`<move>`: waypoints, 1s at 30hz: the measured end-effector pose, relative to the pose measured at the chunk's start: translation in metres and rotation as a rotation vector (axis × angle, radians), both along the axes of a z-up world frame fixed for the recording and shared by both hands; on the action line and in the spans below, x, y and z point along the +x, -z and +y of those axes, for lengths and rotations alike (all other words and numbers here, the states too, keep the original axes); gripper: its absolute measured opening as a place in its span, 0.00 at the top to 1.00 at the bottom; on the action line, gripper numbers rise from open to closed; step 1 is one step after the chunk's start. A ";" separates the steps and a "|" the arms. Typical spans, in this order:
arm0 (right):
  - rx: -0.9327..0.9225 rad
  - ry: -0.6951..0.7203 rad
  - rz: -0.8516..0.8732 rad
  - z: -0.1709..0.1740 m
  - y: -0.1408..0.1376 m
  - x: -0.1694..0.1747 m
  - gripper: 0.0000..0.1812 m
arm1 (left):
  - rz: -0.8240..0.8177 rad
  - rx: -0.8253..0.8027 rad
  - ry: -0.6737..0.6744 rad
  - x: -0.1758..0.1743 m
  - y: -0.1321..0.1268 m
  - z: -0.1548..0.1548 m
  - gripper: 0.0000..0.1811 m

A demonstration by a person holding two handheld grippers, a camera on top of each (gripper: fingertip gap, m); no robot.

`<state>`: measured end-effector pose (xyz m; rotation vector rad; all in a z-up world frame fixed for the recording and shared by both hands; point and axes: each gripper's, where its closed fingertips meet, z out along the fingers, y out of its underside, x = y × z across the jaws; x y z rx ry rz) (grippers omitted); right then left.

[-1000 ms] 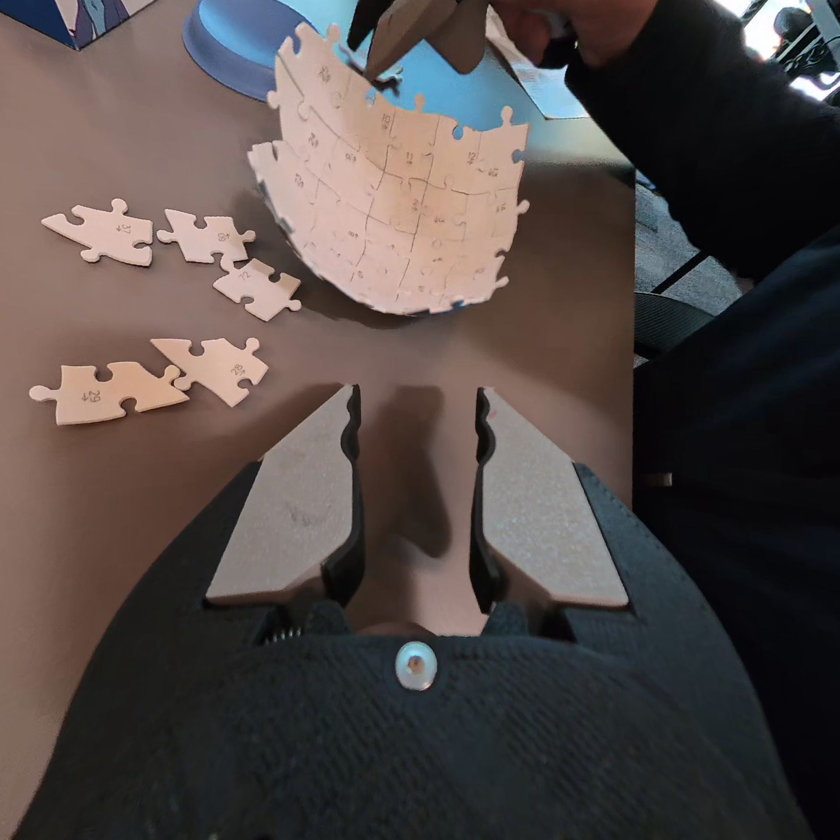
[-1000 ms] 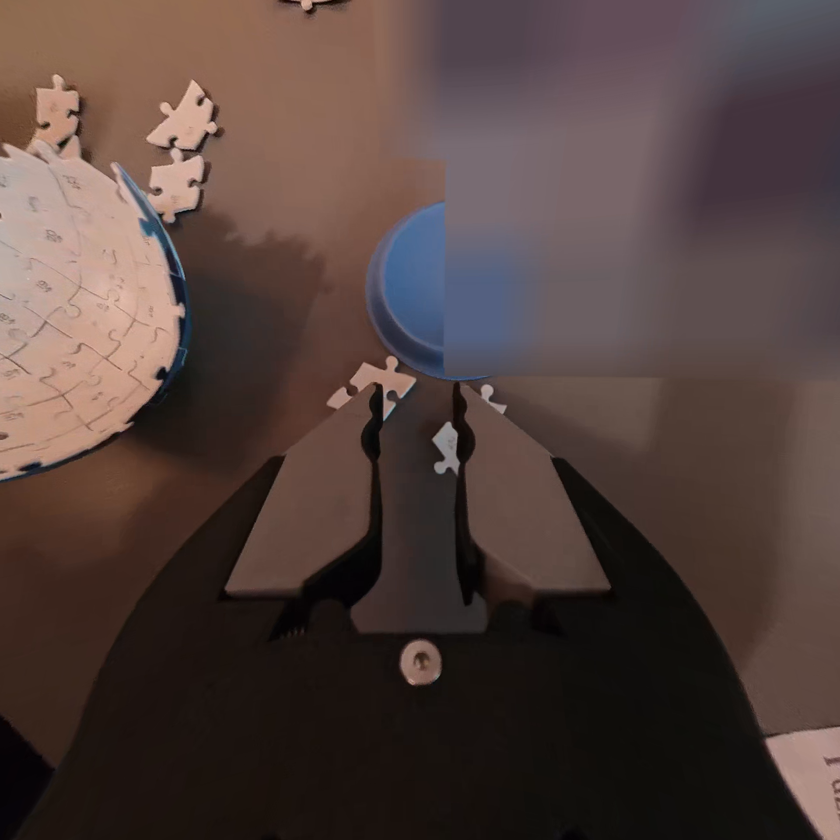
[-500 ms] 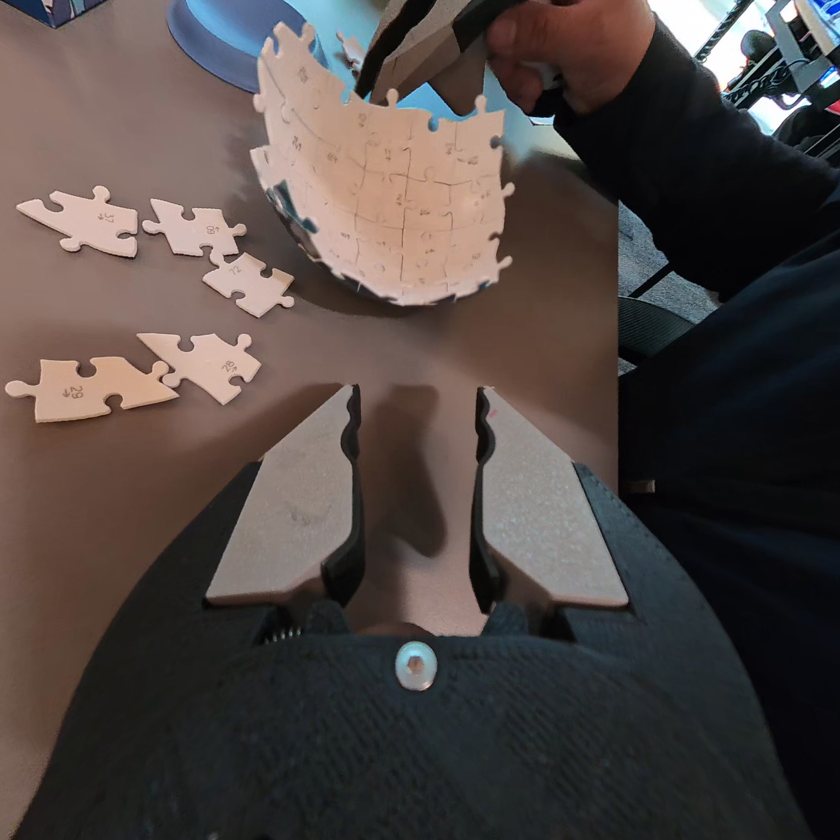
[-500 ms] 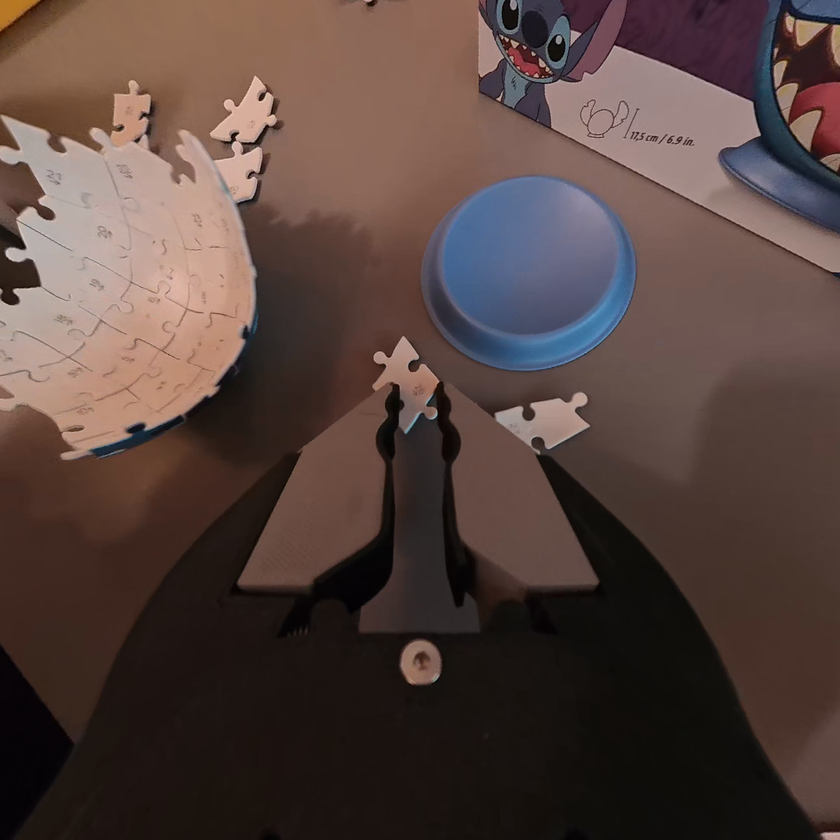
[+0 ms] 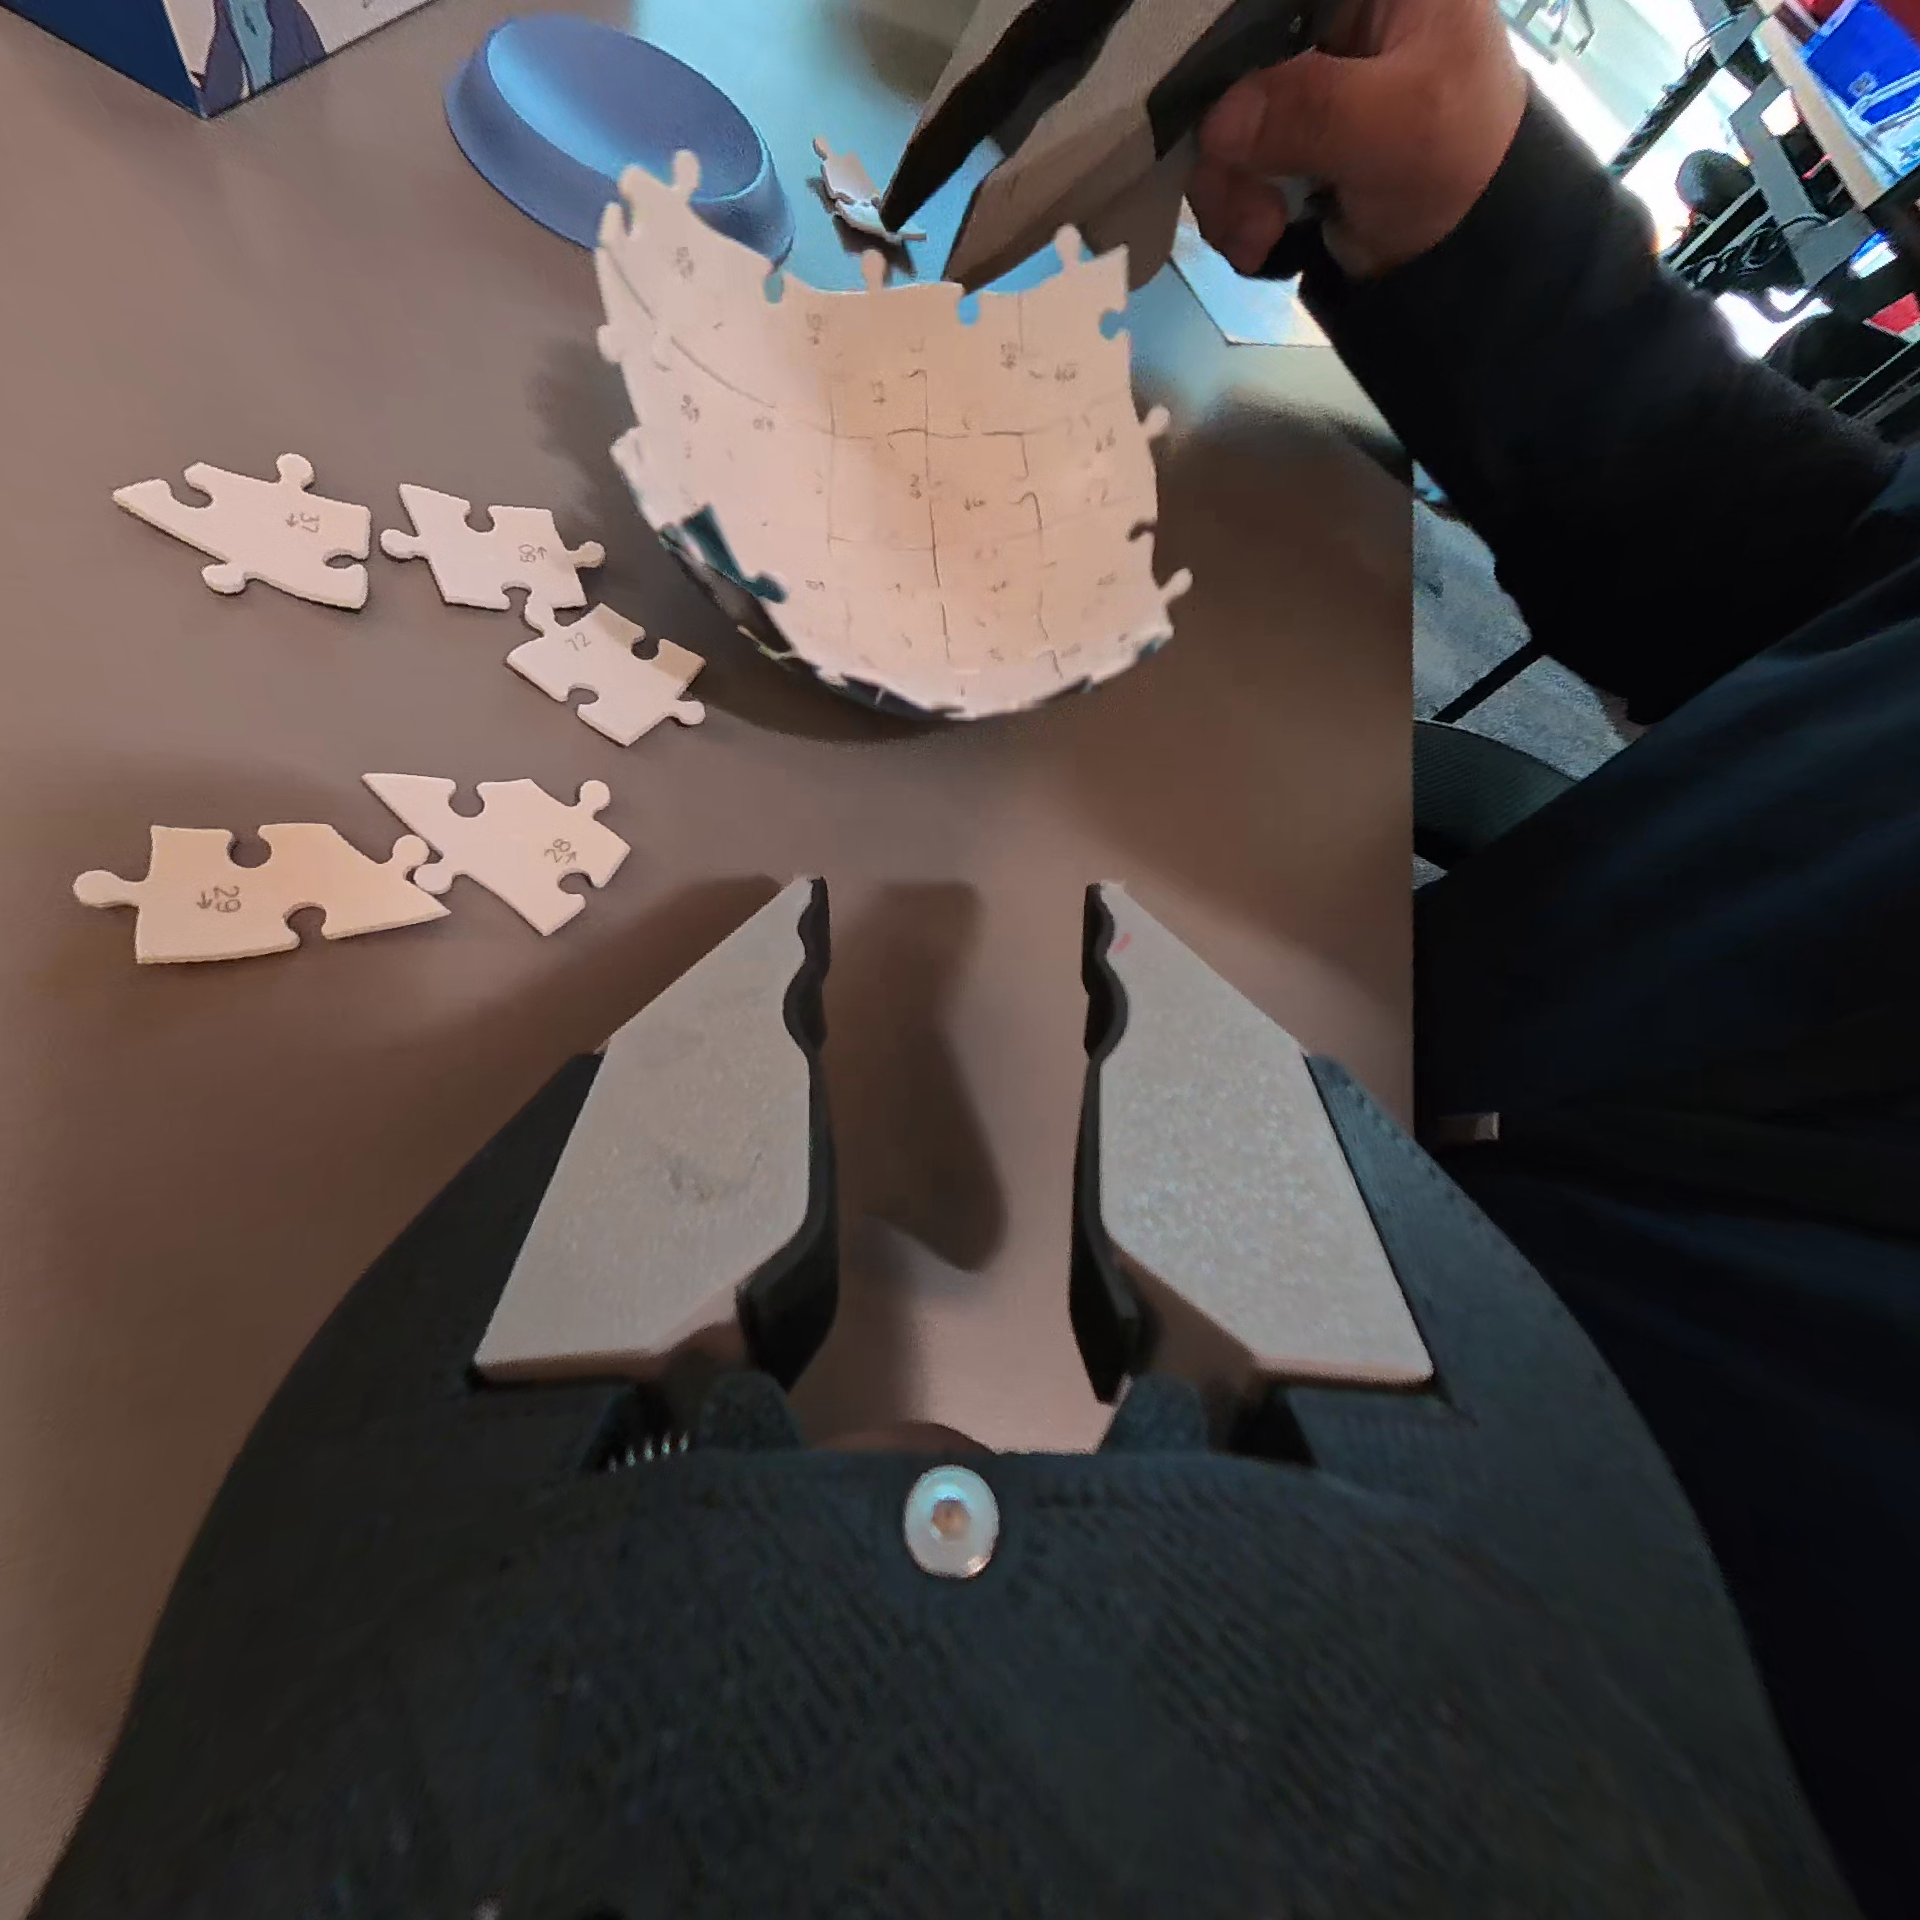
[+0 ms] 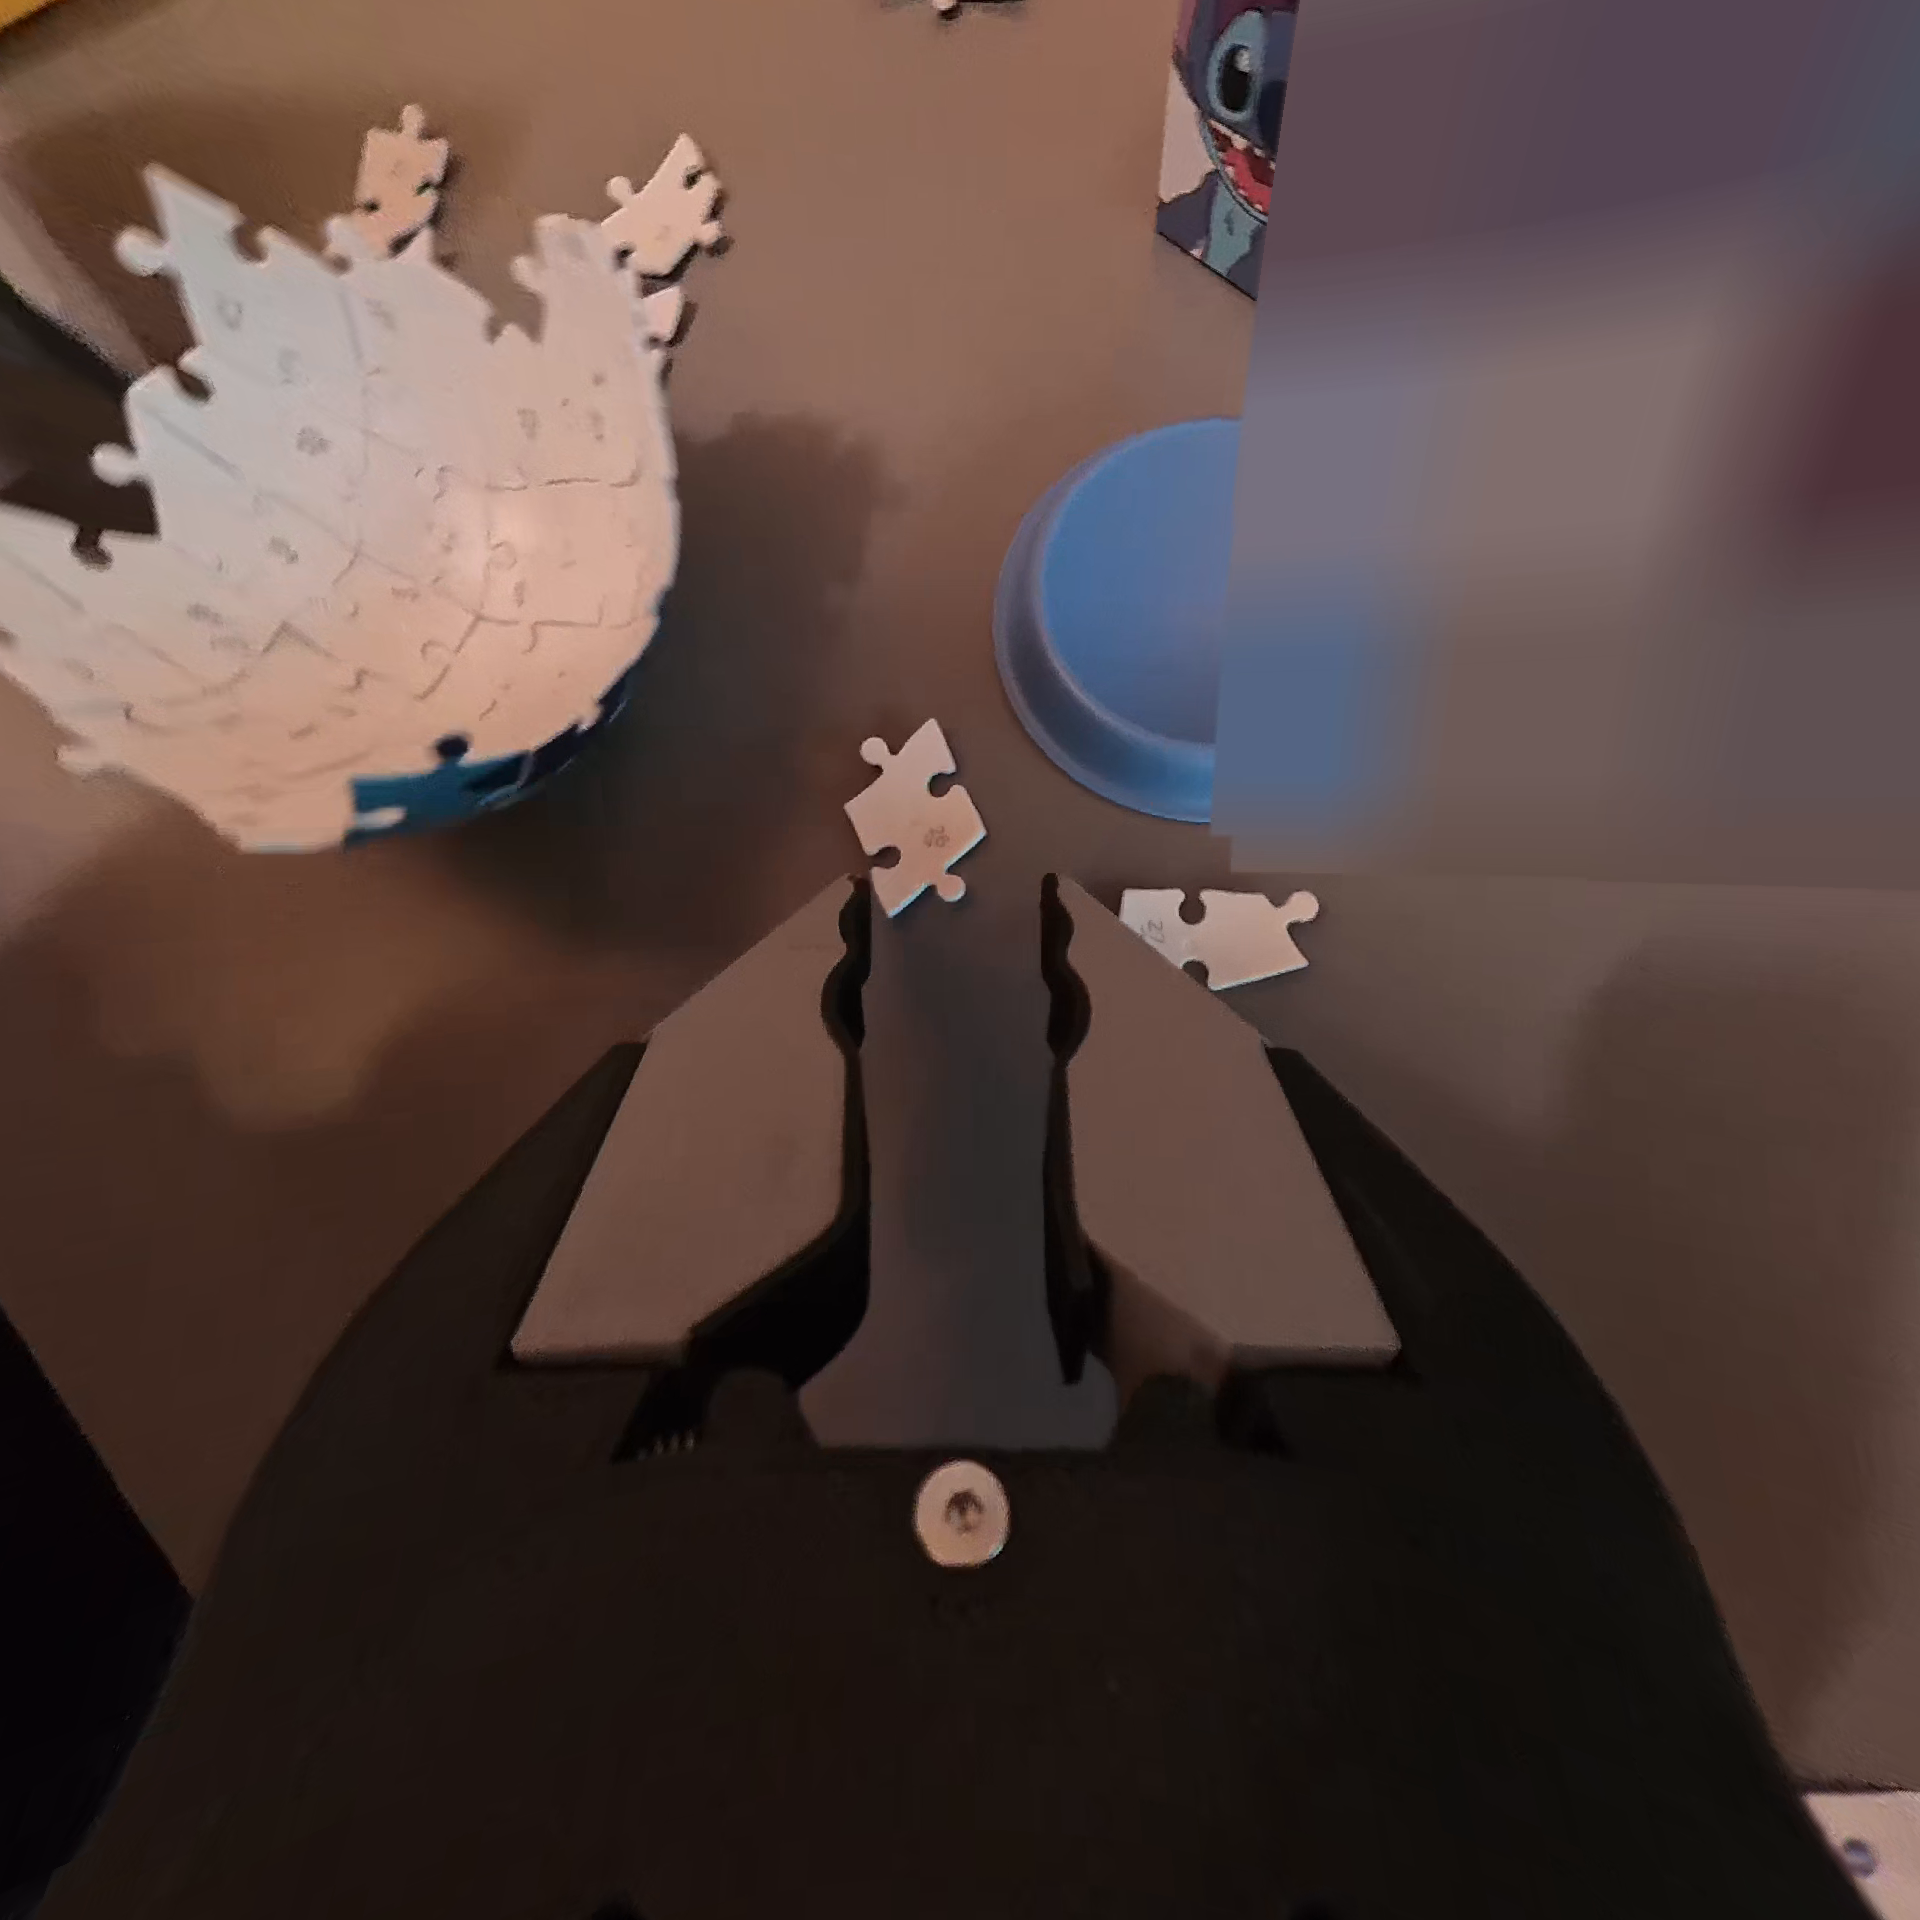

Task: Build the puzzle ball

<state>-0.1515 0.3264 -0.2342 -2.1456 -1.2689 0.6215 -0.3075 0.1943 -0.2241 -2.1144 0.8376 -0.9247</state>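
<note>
The half-built puzzle ball [image 5: 894, 488] sits on the brown counter [image 5: 260, 1091] like a white bowl with bumpy edges, and a bit of blue shows on its outside. The left claw [image 5: 951, 904] is near it with its two fingers apart, holding nothing. Five loose white pieces [image 5: 499, 842] lie on the counter to the left of the ball. The right claw [image 6: 951, 894] has its fingers apart too, and is empty. A small white piece [image 6: 916, 821] lies just past its tips, and another piece [image 6: 1226, 935] lies beside its right finger. A round blue stand [image 6: 1112, 623] rests farther back, near a picture box [image 6: 1216, 156].
</note>
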 end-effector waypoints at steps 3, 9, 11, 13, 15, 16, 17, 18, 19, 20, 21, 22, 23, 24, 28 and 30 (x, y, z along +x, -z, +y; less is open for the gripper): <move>0.055 -0.098 -0.038 -0.001 0.000 -0.002 0.83 | 0.005 -0.007 0.004 0.000 0.001 0.000 0.74; 0.099 -0.244 -0.108 0.000 0.013 -0.013 0.78 | 0.009 -0.007 -0.003 0.000 0.002 0.000 0.74; 0.100 -0.272 -0.095 0.001 0.013 -0.016 0.79 | 0.003 -0.012 -0.005 0.000 0.002 0.000 0.74; 0.108 -0.294 -0.079 0.001 0.013 -0.018 0.85 | -0.001 -0.020 -0.004 0.000 0.002 0.000 0.74; 0.122 -0.305 -0.061 0.001 0.013 -0.018 0.88 | -0.003 -0.030 -0.002 0.000 0.003 0.000 0.74; 0.124 -0.304 -0.054 0.001 0.013 -0.018 0.88 | -0.003 -0.033 -0.001 0.000 0.003 0.000 0.74; 0.123 -0.300 -0.046 0.001 0.013 -0.018 0.88 | -0.004 -0.037 0.000 0.000 0.003 0.000 0.74; 0.123 -0.296 -0.037 0.001 0.013 -0.018 0.88 | -0.005 -0.041 0.001 0.000 0.003 0.000 0.74; 0.124 -0.292 -0.029 0.001 0.013 -0.018 0.88 | -0.006 -0.044 0.002 0.000 0.003 0.000 0.74; 0.121 -0.288 -0.021 0.001 0.013 -0.018 0.88 | -0.008 -0.046 0.002 0.000 0.004 0.000 0.74; 0.117 -0.283 -0.013 0.001 0.013 -0.019 0.88 | -0.010 -0.048 0.002 0.000 0.003 0.000 0.74; 0.117 -0.278 -0.007 0.002 0.013 -0.019 0.88 | -0.011 -0.048 0.002 0.000 0.003 0.000 0.74; 0.121 -0.274 -0.002 0.002 0.012 -0.019 0.88 | -0.013 -0.048 0.002 0.000 0.003 0.000 0.74; 0.128 -0.272 0.003 0.002 0.010 -0.019 0.88 | -0.015 -0.045 0.000 0.000 0.002 0.000 0.74; 0.175 -0.266 0.009 0.005 0.000 -0.019 0.88 | -0.049 -0.020 -0.021 -0.003 -0.007 0.003 0.74; 0.205 -0.261 0.016 0.006 -0.009 -0.020 0.88 | -0.080 -0.014 -0.029 -0.005 -0.018 0.004 0.75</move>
